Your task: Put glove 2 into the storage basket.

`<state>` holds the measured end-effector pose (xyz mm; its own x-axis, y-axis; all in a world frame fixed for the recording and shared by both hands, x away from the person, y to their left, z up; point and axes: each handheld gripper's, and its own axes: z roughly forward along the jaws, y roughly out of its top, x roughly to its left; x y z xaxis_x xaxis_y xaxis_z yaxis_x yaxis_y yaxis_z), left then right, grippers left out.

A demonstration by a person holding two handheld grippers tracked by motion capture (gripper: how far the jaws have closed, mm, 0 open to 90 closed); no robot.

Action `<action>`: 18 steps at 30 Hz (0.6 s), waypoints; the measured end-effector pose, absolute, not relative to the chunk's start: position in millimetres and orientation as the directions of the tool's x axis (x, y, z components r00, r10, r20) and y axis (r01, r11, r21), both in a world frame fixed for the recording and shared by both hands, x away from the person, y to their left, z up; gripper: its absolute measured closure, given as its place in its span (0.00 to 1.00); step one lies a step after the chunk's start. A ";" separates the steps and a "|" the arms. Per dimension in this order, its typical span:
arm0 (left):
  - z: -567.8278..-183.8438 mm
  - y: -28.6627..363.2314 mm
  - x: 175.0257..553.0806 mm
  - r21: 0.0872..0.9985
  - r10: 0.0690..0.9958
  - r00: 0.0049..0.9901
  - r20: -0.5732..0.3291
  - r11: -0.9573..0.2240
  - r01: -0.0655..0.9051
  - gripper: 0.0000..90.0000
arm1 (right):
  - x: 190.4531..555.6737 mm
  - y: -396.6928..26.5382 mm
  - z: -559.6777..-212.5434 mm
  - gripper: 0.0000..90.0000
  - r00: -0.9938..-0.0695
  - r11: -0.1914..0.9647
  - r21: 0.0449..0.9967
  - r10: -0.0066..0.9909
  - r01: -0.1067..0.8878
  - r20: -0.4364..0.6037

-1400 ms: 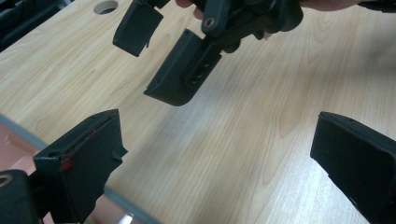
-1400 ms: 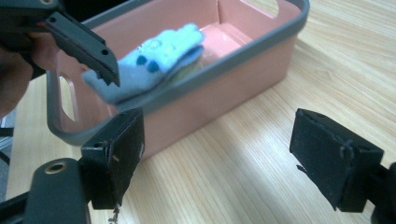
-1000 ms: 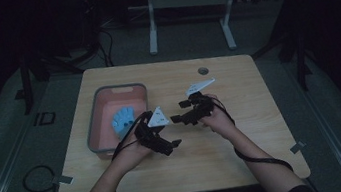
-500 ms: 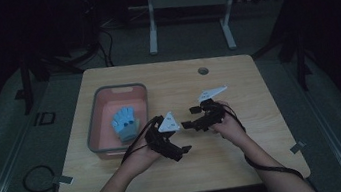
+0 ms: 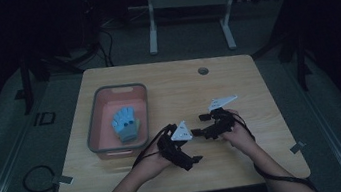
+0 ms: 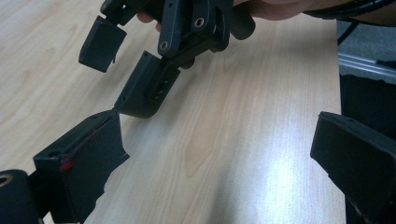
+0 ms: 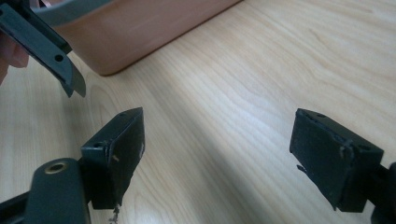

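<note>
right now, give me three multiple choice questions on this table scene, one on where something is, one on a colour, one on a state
1. Where does the light blue glove lie?
A. in the pink plastic tub with the grey rim
B. on the bare wooden table
C. on the floor

2. What colour is the tub's wall?
A. green
B. pink
C. white

3. How do the left gripper fingers stand?
A. shut on the glove
B. shut on nothing
C. open, holding nothing

Answers: 1 A, the high view shows the glove inside the tub. 2 B, the wall is pink under a grey rim. 3 C, the left gripper view shows bare wood between the wide-apart fingers.
</note>
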<state>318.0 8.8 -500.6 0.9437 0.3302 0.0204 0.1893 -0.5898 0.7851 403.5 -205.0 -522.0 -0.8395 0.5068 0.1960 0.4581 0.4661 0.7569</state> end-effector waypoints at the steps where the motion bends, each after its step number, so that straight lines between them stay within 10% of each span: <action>1: -502.3 7.6 317.2 0.787 0.327 0.945 0.019 -0.587 0.187 0.03 | 402.6 -206.6 -523.9 0.20 -0.840 0.464 0.758 0.505 0.458 0.199; 18: -527.1 -9.3 314.4 0.776 0.271 0.963 -0.012 -0.604 0.179 0.03 | 387.0 -223.0 -539.4 0.20 -0.834 0.452 0.762 0.514 0.463 0.201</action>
<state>314.4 -9.3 -527.1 0.9625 0.2710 -0.0116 0.1794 -0.6042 0.7764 387.0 -223.0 -539.4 -0.8337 0.5143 0.2011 0.4629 0.4522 0.7624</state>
